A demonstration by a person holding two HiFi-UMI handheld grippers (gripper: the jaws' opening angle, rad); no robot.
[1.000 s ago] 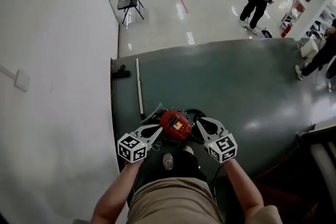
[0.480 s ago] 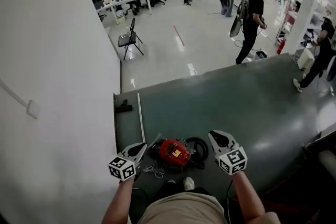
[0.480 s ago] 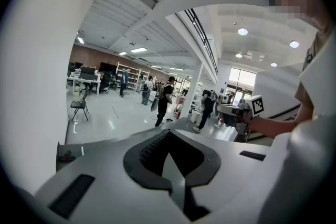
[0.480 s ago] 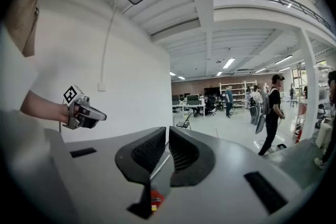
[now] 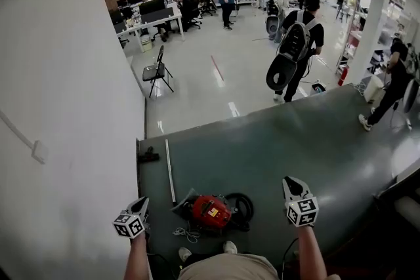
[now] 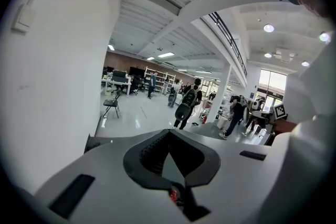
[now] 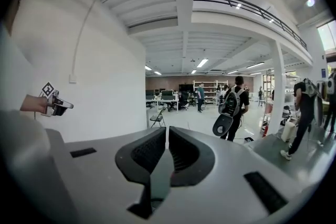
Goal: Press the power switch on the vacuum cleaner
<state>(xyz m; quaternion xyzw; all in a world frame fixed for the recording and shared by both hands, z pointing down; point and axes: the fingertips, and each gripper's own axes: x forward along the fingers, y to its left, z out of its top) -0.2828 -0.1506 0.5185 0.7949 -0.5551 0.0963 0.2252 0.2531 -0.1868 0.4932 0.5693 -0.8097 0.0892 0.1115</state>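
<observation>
The red vacuum cleaner [image 5: 209, 212] lies on the dark green mat [image 5: 282, 141], its black hose [image 5: 241, 205] coiled at its right. My left gripper [image 5: 142, 205] hangs to the vacuum's left, near the white wall, well apart from it. My right gripper [image 5: 289, 182] is held to the right of the hose, also clear of it. Both point out over the room. In the left gripper view the left gripper [image 6: 169, 131] has its jaws together and empty, with a sliver of red vacuum [image 6: 172, 195] below. The right gripper [image 7: 167, 129] is likewise shut and empty.
A metal tube [image 5: 169, 170] and a small black part [image 5: 147, 156] lie on the mat's left side. A loose cable [image 5: 185, 231] sits by the vacuum. A white wall [image 5: 65, 108] runs along the left. A folding chair [image 5: 157, 72] and a person with a backpack [image 5: 296, 42] are beyond the mat.
Both grippers have drawn away from the vacuum, spreading apart to left and right. The head view has tilted up and now takes in more of the room.
</observation>
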